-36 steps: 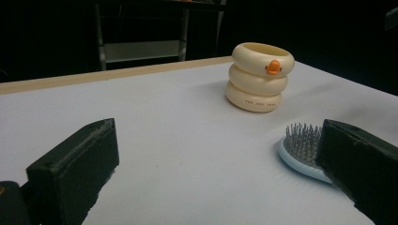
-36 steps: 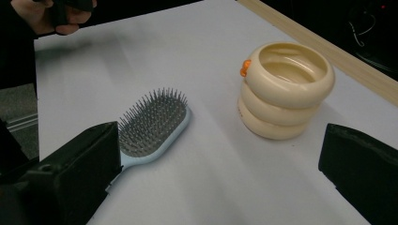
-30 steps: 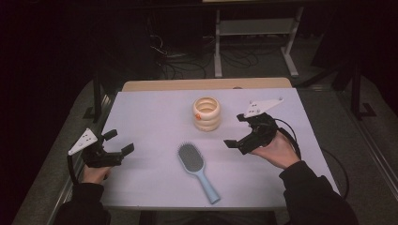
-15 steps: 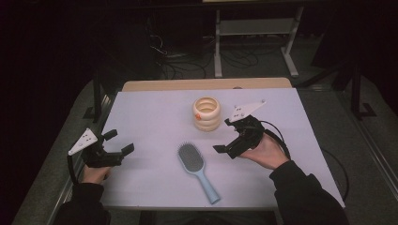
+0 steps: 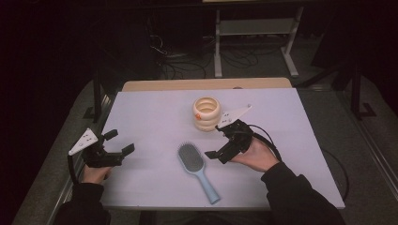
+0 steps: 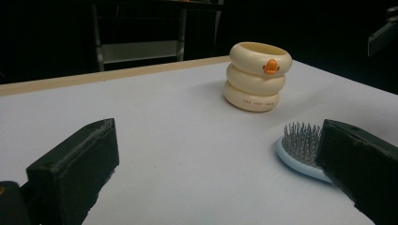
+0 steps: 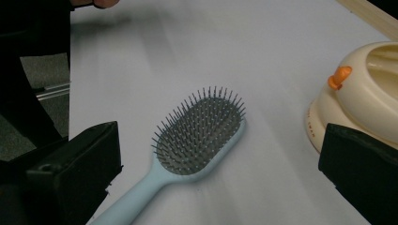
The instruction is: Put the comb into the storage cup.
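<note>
Standing apparently empty, cream holder [image 5: 207,114] beside hairbrush [image 5: 197,169].

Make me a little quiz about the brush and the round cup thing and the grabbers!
1. True or false: the hairbrush lies with its bristles facing up.
2. Which gripper is nearer the hairbrush: A) left gripper B) right gripper?
3. Fill in: the cream ringed holder bears a small ____ mark near its rim.

Key
1. True: grey bristles point up in the right gripper view.
2. B: it hovers open beside the brush head, not touching it.
3. Orange.
</note>
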`<state>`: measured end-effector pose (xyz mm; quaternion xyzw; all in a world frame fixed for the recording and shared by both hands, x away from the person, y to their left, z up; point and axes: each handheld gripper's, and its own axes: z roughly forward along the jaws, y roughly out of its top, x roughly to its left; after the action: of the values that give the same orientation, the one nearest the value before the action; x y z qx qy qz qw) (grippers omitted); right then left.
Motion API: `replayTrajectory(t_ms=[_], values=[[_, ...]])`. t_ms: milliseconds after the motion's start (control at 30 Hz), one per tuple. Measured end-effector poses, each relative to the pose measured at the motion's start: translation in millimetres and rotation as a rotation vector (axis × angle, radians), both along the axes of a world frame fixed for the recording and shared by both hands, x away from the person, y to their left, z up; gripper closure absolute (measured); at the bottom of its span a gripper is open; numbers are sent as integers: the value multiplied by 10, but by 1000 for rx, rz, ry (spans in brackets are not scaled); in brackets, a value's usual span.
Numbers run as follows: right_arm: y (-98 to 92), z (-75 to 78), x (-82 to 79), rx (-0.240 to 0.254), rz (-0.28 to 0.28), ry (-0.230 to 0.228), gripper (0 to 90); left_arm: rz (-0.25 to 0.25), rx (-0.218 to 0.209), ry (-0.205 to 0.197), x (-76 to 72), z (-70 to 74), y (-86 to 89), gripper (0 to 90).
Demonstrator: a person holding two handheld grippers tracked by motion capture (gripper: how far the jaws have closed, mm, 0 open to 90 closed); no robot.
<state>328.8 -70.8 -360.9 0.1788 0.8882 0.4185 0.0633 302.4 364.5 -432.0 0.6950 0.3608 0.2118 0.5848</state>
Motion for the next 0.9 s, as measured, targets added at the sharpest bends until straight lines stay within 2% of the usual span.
replayTrajectory(t_ms=[900], values=[[316, -335, -40, -16, 70, 69, 0, -7, 3, -3, 1, 0, -7, 0]])
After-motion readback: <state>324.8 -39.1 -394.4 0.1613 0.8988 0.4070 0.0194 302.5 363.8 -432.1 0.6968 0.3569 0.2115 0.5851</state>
